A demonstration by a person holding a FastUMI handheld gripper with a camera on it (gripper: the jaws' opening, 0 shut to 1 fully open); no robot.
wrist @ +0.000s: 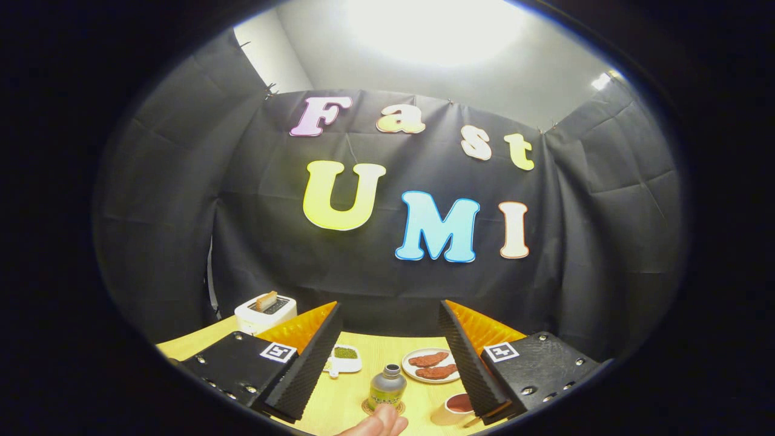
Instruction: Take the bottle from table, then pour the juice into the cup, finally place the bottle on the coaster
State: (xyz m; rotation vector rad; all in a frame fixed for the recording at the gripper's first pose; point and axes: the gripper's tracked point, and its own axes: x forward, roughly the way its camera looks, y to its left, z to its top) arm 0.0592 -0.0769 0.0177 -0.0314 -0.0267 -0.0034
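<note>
Tongs (pixel 387 357): jaws apart, ribbed wedge fingers (pixel 306 369), screwed block mounts, square tag on each; bare fingertip, probably person's, below.

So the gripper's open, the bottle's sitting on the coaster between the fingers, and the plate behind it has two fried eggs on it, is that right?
Not quite. In the gripper view the plate beyond the bottle holds two reddish-brown pieces that look like meat, not fried eggs. The rest holds: the gripper is open, and the bottle stands on the coaster between its fingers.
</note>
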